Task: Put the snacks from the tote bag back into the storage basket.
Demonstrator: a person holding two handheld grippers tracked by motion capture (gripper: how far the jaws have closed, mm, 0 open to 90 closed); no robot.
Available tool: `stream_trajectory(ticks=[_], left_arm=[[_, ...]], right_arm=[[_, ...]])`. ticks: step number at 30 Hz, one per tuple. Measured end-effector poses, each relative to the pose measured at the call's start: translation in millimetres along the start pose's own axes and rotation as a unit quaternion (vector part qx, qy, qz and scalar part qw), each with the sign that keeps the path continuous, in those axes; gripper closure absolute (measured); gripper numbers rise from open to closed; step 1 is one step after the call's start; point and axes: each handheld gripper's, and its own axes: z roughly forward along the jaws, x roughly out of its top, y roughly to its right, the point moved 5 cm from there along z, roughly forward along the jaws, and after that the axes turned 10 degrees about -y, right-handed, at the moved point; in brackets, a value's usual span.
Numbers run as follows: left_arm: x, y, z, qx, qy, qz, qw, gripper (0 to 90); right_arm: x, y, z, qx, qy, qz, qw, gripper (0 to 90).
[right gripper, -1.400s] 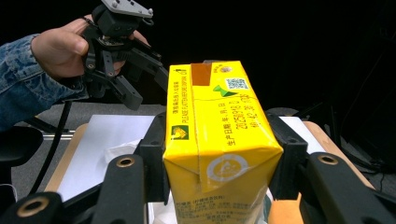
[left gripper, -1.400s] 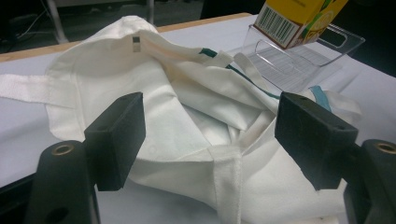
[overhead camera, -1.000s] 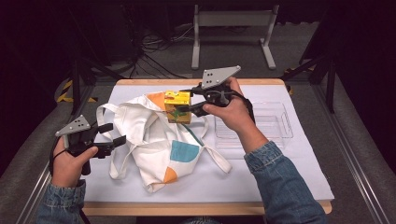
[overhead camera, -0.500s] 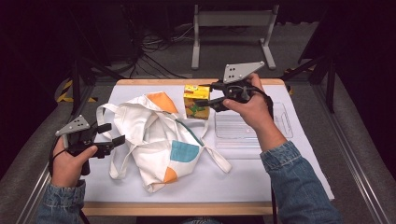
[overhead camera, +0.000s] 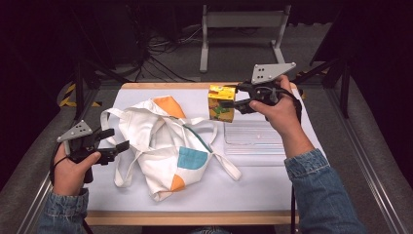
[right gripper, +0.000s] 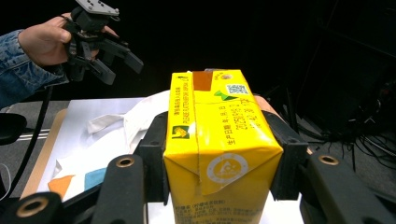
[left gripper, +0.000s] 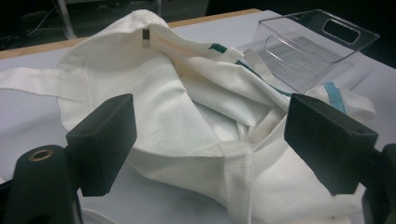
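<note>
We clamped the right gripper point(overhead camera: 237, 101) on the yellow carton point(overhead camera: 220, 103), lifted above the table's far side beside the clear tray point(overhead camera: 253, 139); our left gripper point(overhead camera: 113, 140) waited with jaws apart at the white bag's point(overhead camera: 165, 146) left edge to steady it.

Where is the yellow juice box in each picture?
High view: the yellow juice box is at upper middle, held in the right claw above the table's far edge.
Left gripper view: not in it.
Right gripper view: the box is at centre, between the black jaws.
Shared landmark: the white cloth bag, also at and.
</note>
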Motion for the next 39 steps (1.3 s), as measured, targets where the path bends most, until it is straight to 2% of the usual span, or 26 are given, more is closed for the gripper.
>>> stream_trajectory(ticks=[17, 28, 36, 39], left_arm=[[0.9, 0.3, 1.9, 0.001, -0.001, -0.003, 1.0000, 17.8], [-2.2, -0.7, -0.8, 0.007, -0.001, -0.007, 1.0000, 17.7], [-4.7, 0.0, -3.1, 0.009, -0.002, -0.011, 0.9999, 17.6], [-6.8, 0.5, -4.7, 0.010, -0.003, -0.013, 0.9999, 17.6]], right_arm=[[-30.6, 16.9, -31.6, -0.034, 0.003, 0.036, 0.9988, 51.0], [-51.3, 22.3, -40.0, -0.035, -0.001, 0.049, 0.9982, 51.0], [-68.5, 25.9, -41.5, -0.035, -0.012, 0.057, 0.9977, 51.0], [-76.1, 26.6, -39.2, -0.027, -0.020, 0.056, 0.9979, 51.0]])
